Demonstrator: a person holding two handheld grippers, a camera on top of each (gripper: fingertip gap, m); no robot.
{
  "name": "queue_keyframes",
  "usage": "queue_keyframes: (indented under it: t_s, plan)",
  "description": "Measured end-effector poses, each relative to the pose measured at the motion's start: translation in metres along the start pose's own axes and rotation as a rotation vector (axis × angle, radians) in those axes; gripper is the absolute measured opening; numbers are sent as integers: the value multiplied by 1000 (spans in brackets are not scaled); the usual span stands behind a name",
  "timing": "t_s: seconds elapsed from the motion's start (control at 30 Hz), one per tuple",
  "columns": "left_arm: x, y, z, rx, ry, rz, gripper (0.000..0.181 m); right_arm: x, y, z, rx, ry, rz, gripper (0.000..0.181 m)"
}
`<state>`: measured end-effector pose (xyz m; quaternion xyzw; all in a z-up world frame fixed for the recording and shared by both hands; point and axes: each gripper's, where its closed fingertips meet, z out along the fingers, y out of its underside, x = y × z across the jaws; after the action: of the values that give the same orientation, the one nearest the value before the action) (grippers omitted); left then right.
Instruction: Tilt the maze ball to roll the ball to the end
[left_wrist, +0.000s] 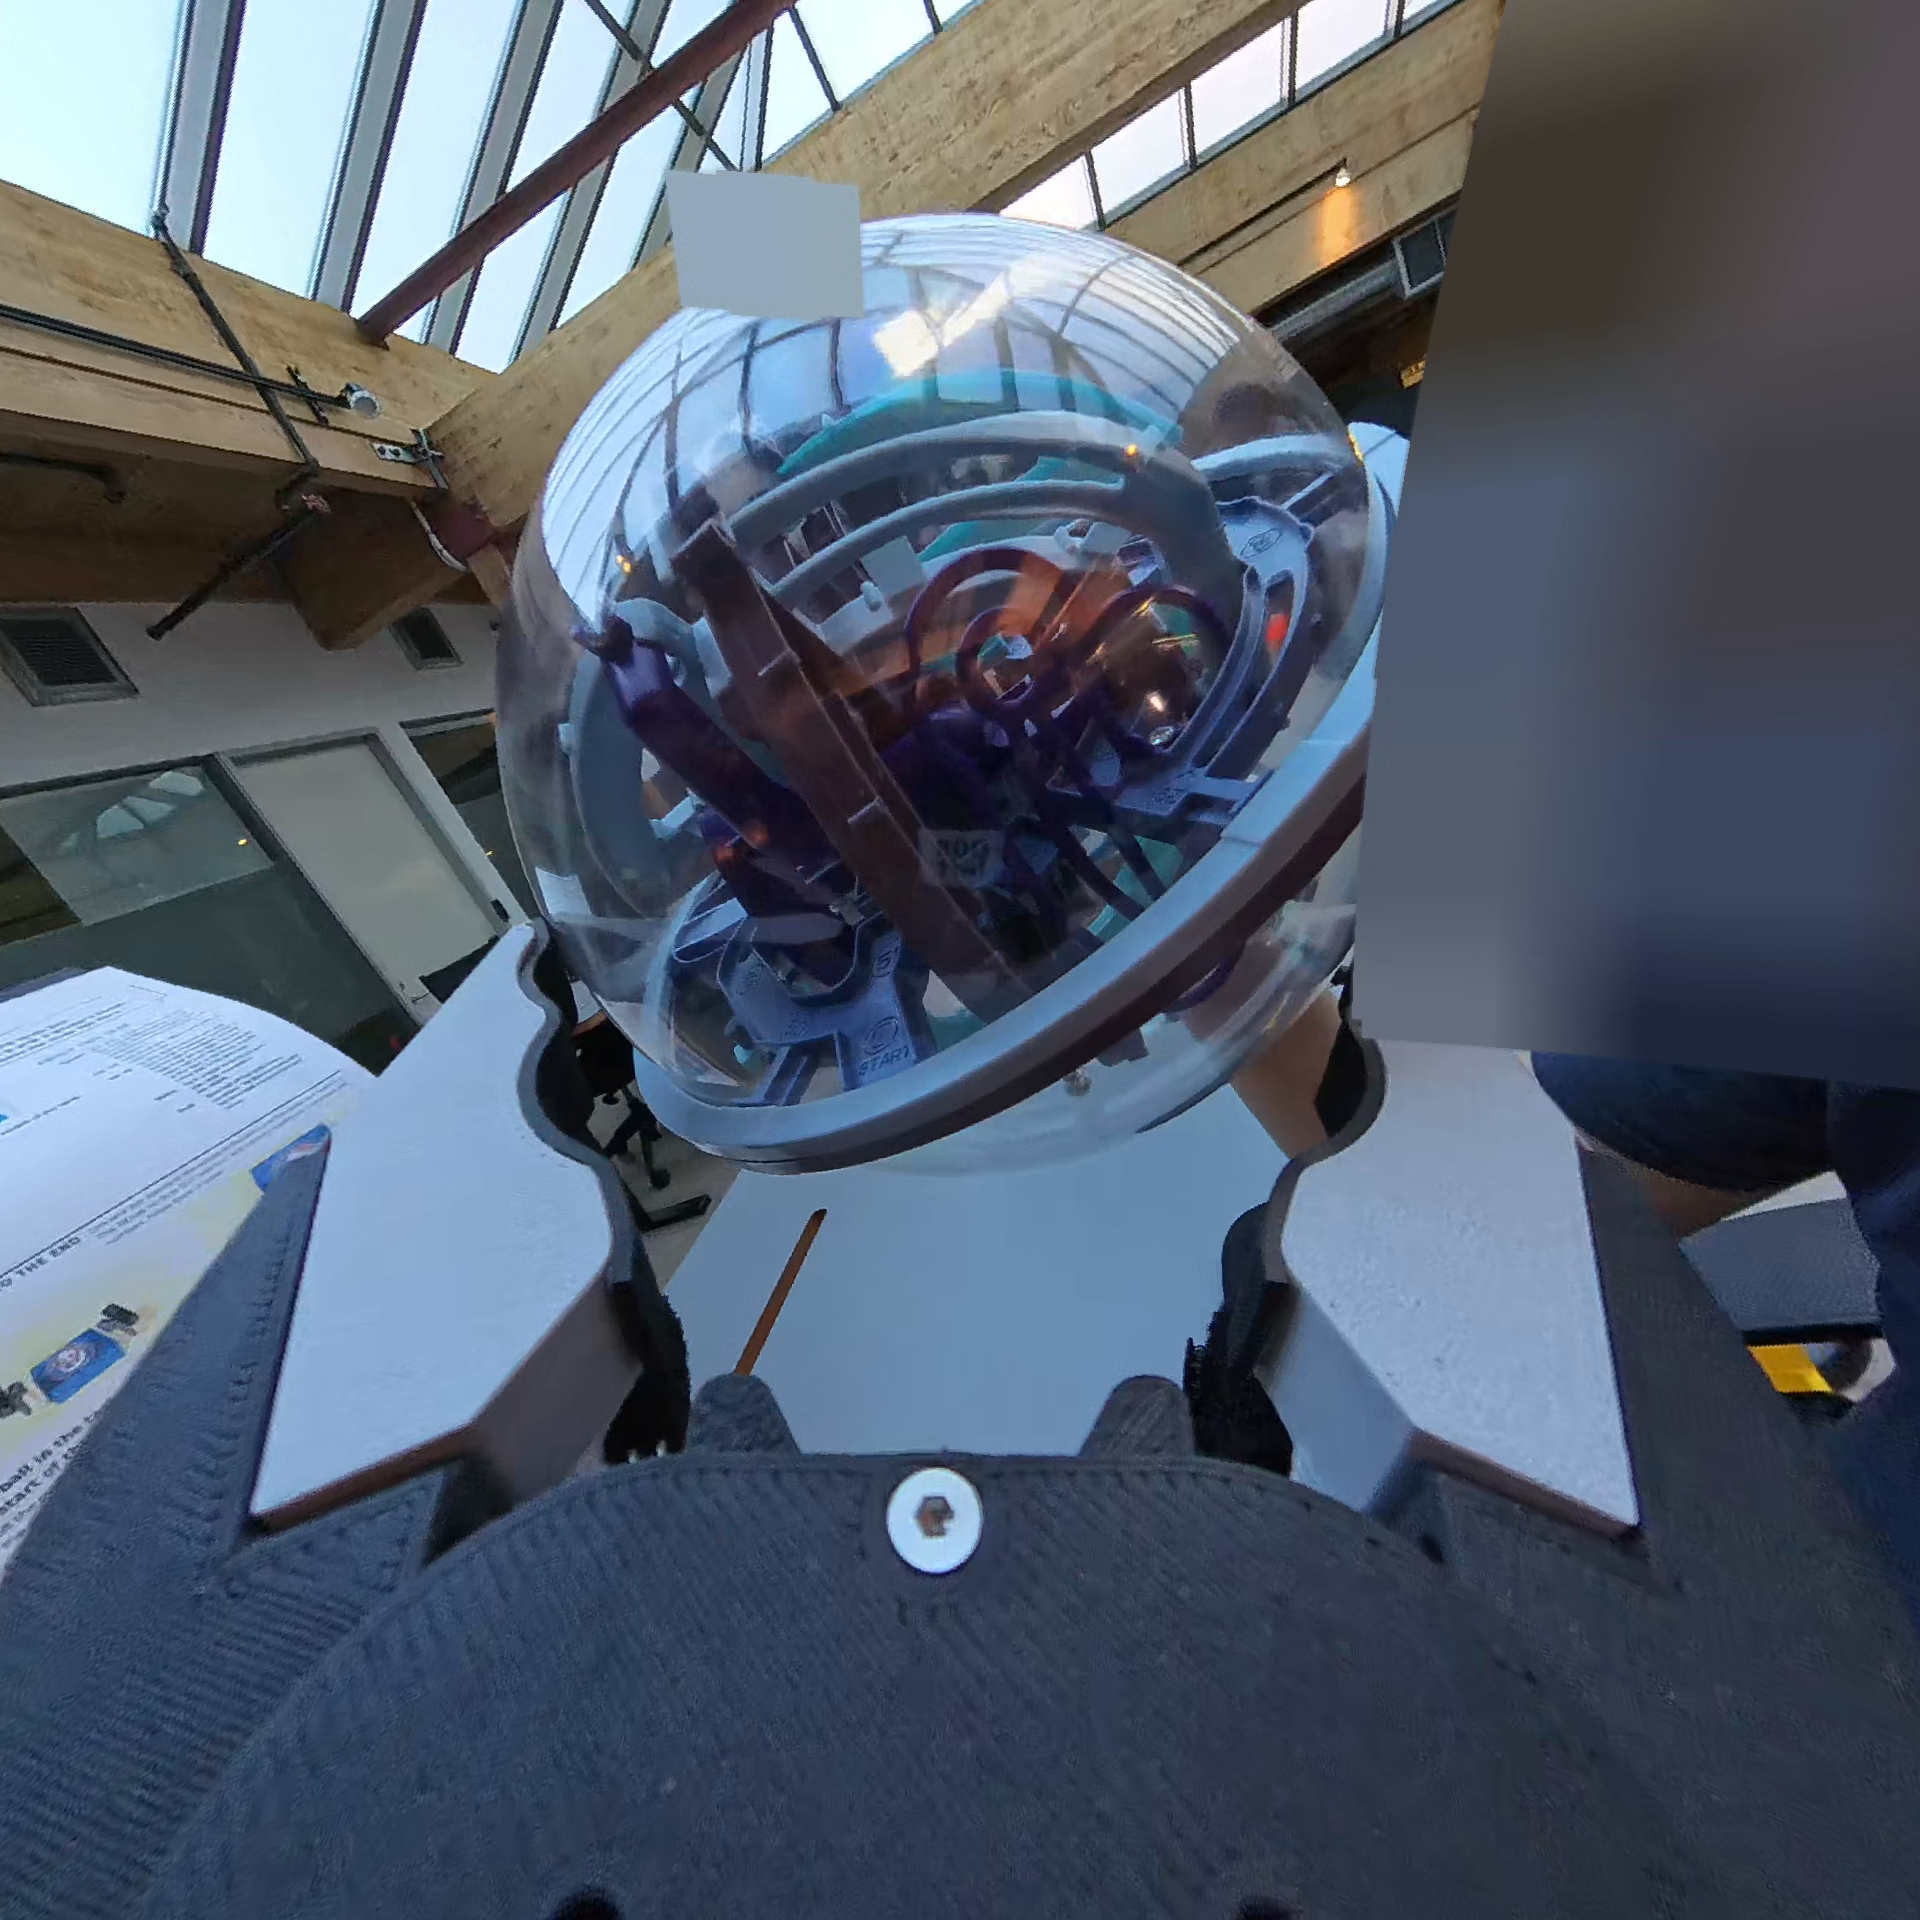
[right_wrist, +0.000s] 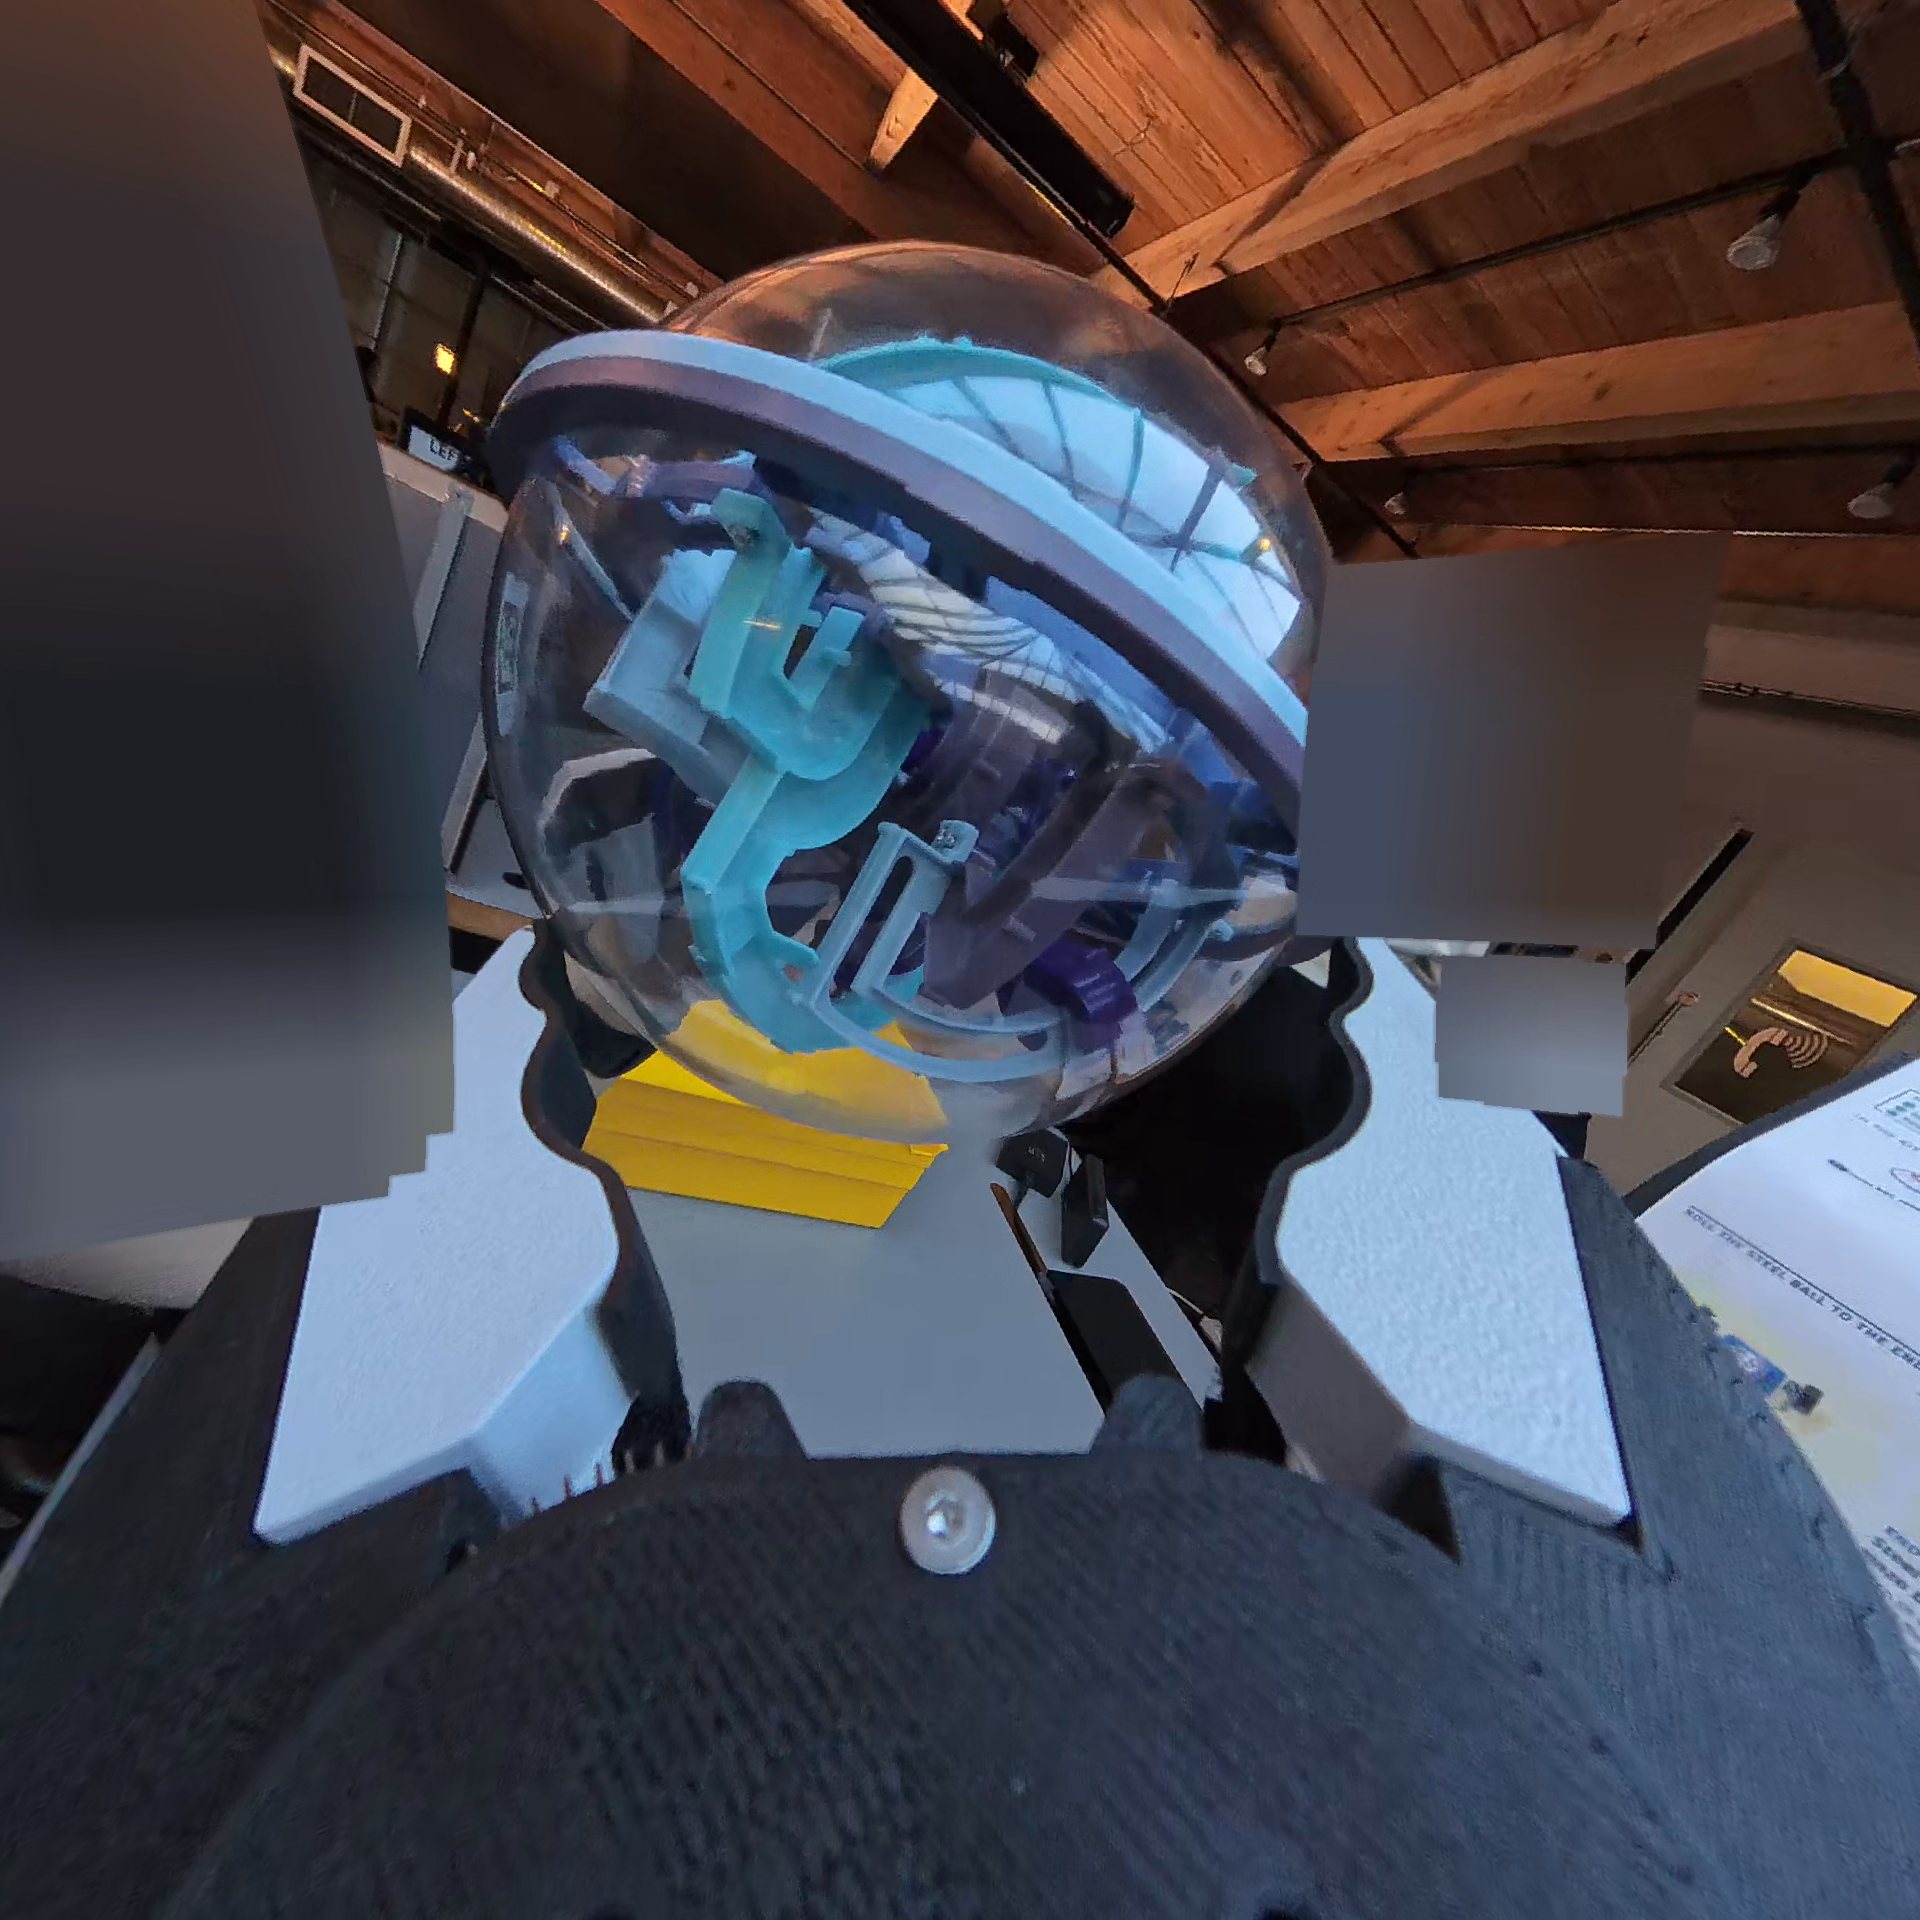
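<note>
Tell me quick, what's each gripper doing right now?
Left gripper: jaws spread wide, cradling the maze ball from one side.
Right gripper: jaws spread wide, cradling the maze ball from the opposite side.

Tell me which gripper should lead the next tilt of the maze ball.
Left, probably: the left gripper sees what looks like the steel ball on a purple track inside the maze ball; the right gripper has no clear sight of it. Both clasp the sphere.
</note>
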<state>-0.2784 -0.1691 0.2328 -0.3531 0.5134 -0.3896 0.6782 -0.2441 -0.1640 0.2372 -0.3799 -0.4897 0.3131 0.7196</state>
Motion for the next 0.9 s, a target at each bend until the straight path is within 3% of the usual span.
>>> queue_keyframes:
  t_s: [0.43, 0.63, 0.9]
  plan:
    - [-26, 47, -20, -47, -44, 70, 143, 15, 59, 18, 0, -47, -38, 141]
    - [-26, 47, -18, -45, -50, 27, 143, 16, 58, 17, 8, -43, 0, 141]
    - [-29, 37, -14, 72, -2, -186, 143, 20, 49, 14, 18, 24, -6, 133]
